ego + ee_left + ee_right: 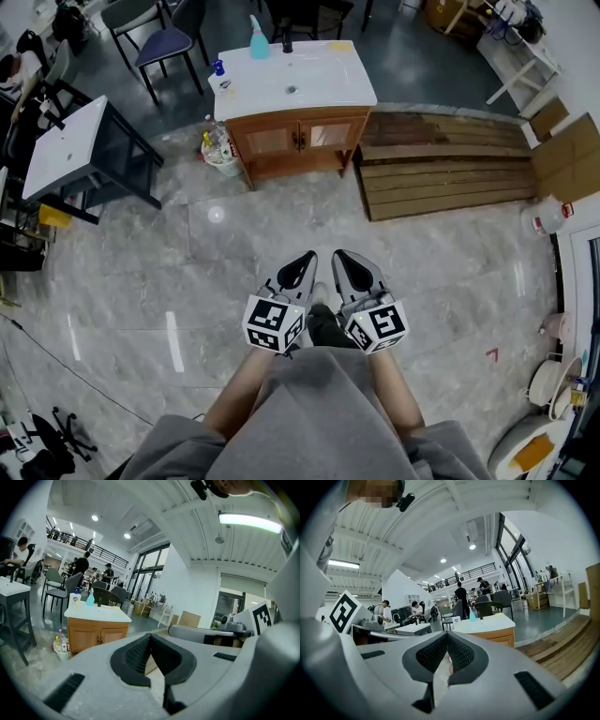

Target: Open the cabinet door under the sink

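Side by side up close, left gripper [302, 265] and right gripper [345, 265], jaws together, empty. Cabinet door [298, 139] under the sink [292, 80] sits closed, well ahead; everything's left to do.

At the top centre of the head view, the brown wooden sink cabinet [298, 141] has a smooth, lightly sheened varnish. Its white basin top [309, 80] looks glossy, like ceramic. The grey marble-look floor [169, 281] is polished and mirrors the lights. To the right, the brown slatted wooden platform [450, 169] is matt and rougher. The left hand-held gripper [307, 259] and the right hand-held gripper [341, 255] have matt, finely speckled grey plastic shells. Their black pads [136, 656] are ribbed and rubbery. The grey garment [309, 412] at the bottom is soft matt cloth.
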### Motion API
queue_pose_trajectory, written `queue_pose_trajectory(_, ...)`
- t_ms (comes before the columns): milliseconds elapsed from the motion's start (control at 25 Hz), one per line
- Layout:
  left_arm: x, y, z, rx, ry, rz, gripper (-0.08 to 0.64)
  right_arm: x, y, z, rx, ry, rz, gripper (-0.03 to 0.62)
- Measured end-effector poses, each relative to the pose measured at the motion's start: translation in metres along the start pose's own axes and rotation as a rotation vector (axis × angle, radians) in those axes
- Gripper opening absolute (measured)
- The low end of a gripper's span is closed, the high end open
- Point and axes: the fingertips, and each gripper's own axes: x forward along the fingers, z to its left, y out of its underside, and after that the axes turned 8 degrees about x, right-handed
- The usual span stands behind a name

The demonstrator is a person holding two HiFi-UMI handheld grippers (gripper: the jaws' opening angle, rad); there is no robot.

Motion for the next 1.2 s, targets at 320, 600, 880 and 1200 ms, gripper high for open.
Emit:
queue_pose_trajectory(320,0.070,-0.012,0.006,0.011,-0.003,0.033,0.008,0.035,-0.022,-0.060,0.031,-0.032,0.012,0.009)
queue_pose_trajectory(600,0.109,-0.018,0.015,0.020,-0.034,0.053,0.008,0.058,-0.034,-0.098,0.060,-0.063,0.013,0.009)
queue_pose_trajectory(880,0.130,-0.020,0.028,0.011,-0.055,0.065,0.008,0.076,-0.037,-0.118,0.090,-0.076,0.021,0.009)
queue_pose_trajectory(1200,0.163,-0.019,0.073,-0.006,-0.081,0.072,0.008,0.125,-0.040,-0.138,0.099,-0.083,0.027,0.009)
